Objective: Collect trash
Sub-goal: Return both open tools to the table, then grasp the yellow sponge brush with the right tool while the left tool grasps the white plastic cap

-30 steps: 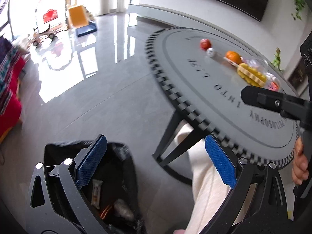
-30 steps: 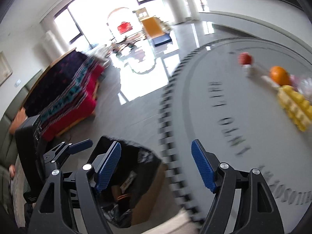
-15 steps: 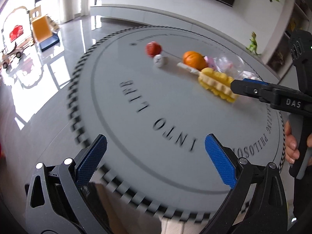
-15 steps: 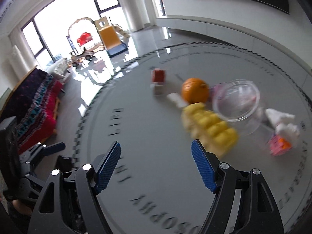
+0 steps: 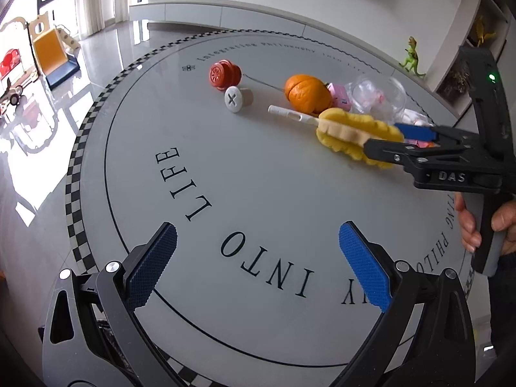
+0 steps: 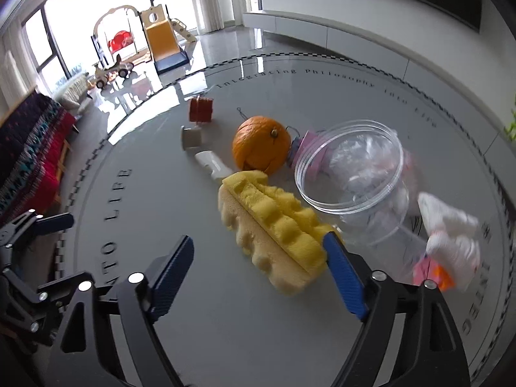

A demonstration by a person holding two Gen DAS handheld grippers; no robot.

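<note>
Left tool [image 5: 258, 261]: fingers spread wide, nothing between them; it hovers over the near part of the table, above the printed lettering.
Right tool [image 6: 258, 274]: fingers spread, nothing gripped; its right finger sits just beside the near end of the yellow sponge, whether touching I cannot tell.
Table [image 5: 258, 193]: round, grey, with a checkered rim and printed words.
Yellow sponge [image 6: 274, 229]: lumpy, on a white handle; it lies straight ahead of the right tool, slanting away to the left.
Orange [image 6: 261, 148]: beyond the sponge's far end, just beside the white handle, its peel split.
Clear plastic cup [image 6: 351, 174]: on its side, ahead and to the right of the right tool, mouth facing the tool, crumpled wrap inside.
Pink item [image 6: 306, 148]: between the orange and the cup, partly hidden behind the cup's rim.
White crumpled trash [image 6: 451, 225]: to the right of the right tool, blurred, with pink and orange bits just below it.
Red cap [image 5: 222, 74]: far ahead of the left tool, on its side.
White screw-shaped plug [image 5: 237, 98]: just nearer than the red cap.
Person's hand [image 5: 483, 225]: holds the right tool's handle, at the right edge of the left wrist view.
</note>
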